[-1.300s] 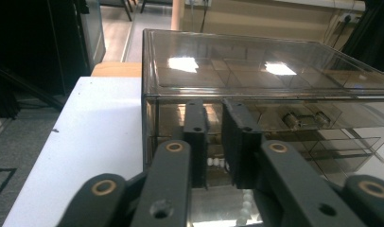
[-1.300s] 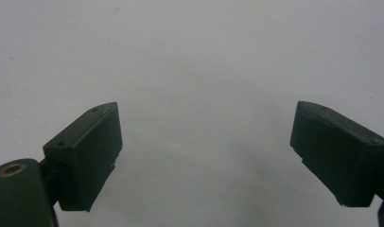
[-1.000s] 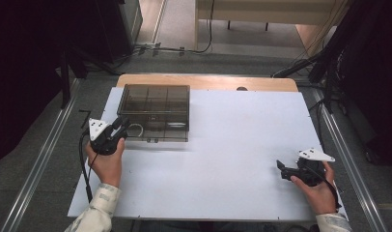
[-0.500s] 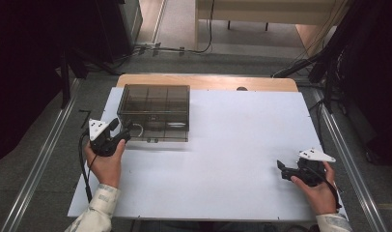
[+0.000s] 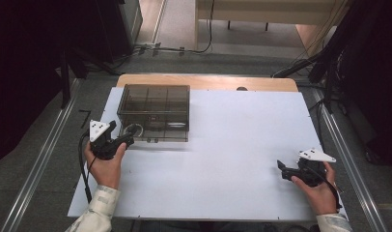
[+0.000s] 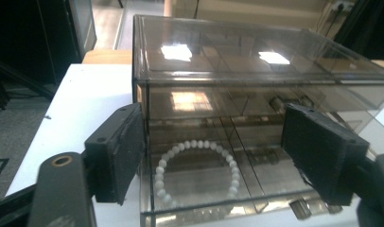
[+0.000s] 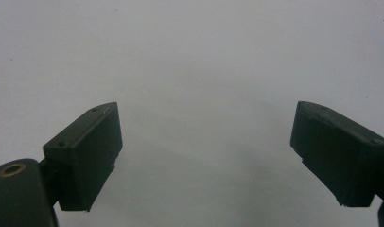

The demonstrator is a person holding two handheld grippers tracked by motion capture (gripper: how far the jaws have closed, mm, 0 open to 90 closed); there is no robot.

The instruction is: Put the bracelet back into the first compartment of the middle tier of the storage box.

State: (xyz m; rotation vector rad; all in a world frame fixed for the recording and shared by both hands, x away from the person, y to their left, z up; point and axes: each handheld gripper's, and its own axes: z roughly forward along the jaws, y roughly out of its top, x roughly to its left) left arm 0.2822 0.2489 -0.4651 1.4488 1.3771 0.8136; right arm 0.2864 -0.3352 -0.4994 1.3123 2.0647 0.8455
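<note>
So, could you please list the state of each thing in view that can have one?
Box: lid closed, upright at the table's far left.
Bracelet: inside the box, lying flat in a near compartment.
Left gripper: open, jaws facing the box's near side, holding nothing.
Right gripper: open, over bare table, holding nothing.

Left hand-held gripper (image 5: 128, 139) and right hand-held gripper (image 5: 280, 166), jaws spread wide, well apart.

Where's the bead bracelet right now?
The bead bracelet lies inside the smoked clear box, in its near-left compartment, just ahead of the open left hand-held gripper.
</note>
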